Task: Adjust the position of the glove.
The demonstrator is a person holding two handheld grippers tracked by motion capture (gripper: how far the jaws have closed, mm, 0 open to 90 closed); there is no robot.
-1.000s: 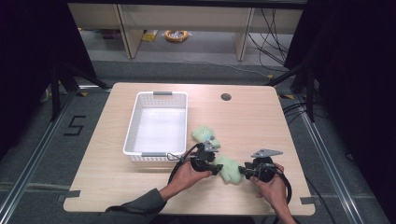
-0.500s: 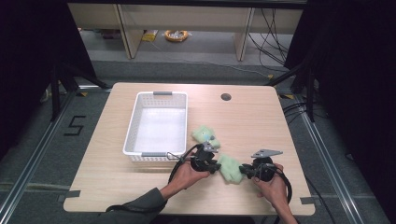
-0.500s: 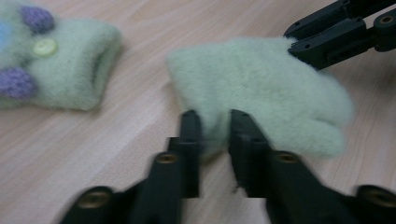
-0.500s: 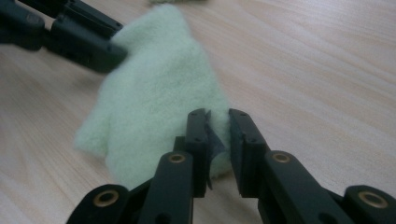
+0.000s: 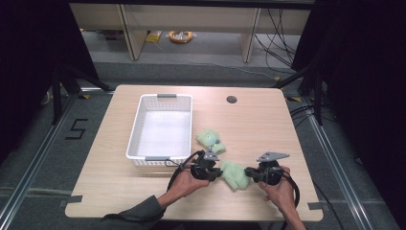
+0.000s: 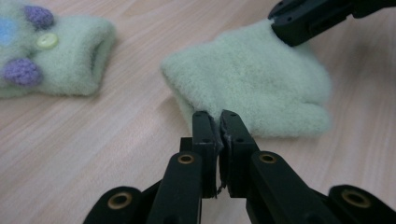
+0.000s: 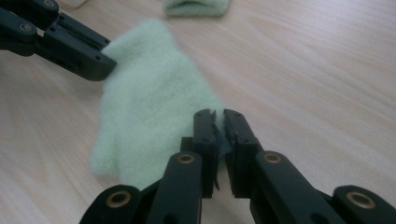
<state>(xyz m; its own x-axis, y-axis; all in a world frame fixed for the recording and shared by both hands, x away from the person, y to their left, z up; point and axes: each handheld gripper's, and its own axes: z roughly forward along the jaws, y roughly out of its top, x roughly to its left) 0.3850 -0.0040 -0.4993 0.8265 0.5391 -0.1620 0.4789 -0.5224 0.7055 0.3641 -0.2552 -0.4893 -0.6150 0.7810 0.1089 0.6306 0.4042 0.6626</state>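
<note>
Table point(image 5: 143, 191): pale wood, mitten point(image 5: 234, 174) near my front edge.
Left gripper point(image 5: 218, 173): just clamped mitten's edge.
Right gripper point(image 5: 249, 173): likewise clamped (apparently the opposite edge).

Both grippers are black. The left gripper point(image 5: 216, 172) and the right gripper point(image 5: 250, 171) each carry a grey three-cornered plate on top and a black cable that trails in a loop. Their jaws have brass-coloured rivets. The left arm wears a dark olive sleeve point(image 5: 139, 215).
</note>
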